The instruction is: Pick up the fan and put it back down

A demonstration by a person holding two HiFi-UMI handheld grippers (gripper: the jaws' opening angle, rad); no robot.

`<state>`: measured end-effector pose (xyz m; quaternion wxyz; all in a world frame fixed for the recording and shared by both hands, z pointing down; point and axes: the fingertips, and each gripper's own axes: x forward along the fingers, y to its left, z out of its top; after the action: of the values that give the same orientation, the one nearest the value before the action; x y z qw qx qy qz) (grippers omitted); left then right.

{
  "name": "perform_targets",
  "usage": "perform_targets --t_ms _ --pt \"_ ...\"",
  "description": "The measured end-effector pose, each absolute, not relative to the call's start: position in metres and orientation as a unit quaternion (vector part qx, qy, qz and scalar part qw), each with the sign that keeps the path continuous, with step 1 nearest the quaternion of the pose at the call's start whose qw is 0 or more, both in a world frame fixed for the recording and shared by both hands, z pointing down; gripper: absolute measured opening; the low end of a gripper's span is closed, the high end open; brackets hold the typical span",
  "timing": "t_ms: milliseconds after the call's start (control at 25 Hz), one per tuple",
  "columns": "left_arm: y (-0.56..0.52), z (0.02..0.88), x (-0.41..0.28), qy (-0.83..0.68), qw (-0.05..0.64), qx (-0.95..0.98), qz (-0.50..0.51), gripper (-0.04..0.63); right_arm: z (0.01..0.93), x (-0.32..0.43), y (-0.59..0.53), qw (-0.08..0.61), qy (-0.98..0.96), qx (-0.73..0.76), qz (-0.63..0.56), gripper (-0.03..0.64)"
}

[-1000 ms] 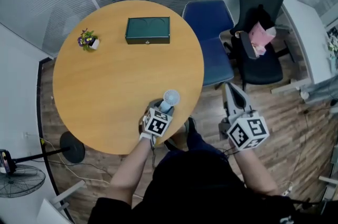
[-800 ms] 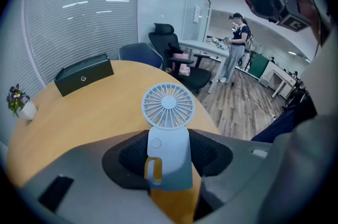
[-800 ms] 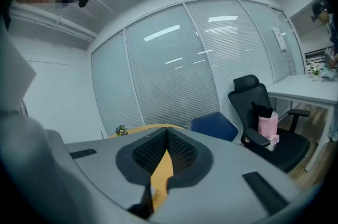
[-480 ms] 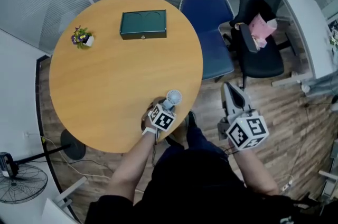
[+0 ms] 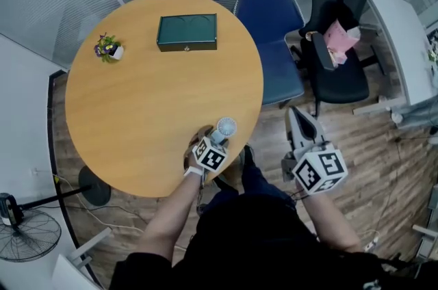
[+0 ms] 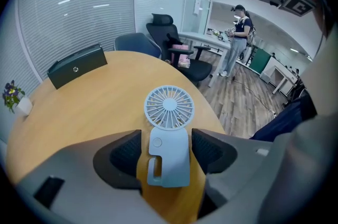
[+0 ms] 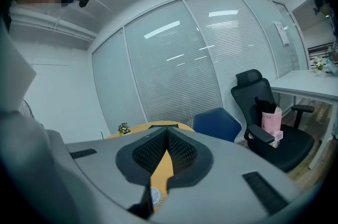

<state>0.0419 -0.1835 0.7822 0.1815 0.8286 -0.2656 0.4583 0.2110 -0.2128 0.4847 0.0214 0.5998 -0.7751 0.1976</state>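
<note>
At the near edge of the round surface (image 5: 137,97), head view: the small pale-blue fan (image 5: 224,128) lies flat, directly ahead of the left hand-held gripper (image 5: 217,138), head pointing away from the person, handle running back toward the marker cube. The right hand-held gripper (image 5: 294,114) hangs off the surface, over the floor, well apart from the fan, so the left is clearly the nearer. Left gripper view: the fan (image 6: 169,133) rests on the wood with its long axis along the line of the left hand-held gripper (image 6: 167,139). The handle sits between the two pads, with a sliver of gap on each side. The jaws are opening and no longer pinch it. Judgement: the fan looks set down, and a clean exit is straight back along the handle. Right gripper view: the right hand-held gripper (image 7: 167,133) has its pads pressed together at the tips, nothing between them. A bit of the fan (image 7: 156,196) shows low down on the surface (image 7: 161,165).
</note>
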Motion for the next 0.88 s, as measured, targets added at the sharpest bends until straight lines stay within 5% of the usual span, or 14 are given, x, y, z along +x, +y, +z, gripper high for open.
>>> perform_targets --t_ms 400,600,880 --pt "-0.189 0.701 -0.010 -0.375 0.232 0.831 0.340 0.288 0.475 0.185 -0.213 0.008 -0.800 0.569 0.191 0.006" --pt "-0.191 0.640 -0.054 -0.430 0.204 0.831 0.289 0.277 0.468 0.151 -0.220 0.007 -0.820 0.544 0.180 0.006" --pt "-0.196 0.550 -0.106 -0.493 0.169 0.833 0.182 0.085 0.451 0.108 -0.233 0.007 -0.838 0.522 0.160 0.005"
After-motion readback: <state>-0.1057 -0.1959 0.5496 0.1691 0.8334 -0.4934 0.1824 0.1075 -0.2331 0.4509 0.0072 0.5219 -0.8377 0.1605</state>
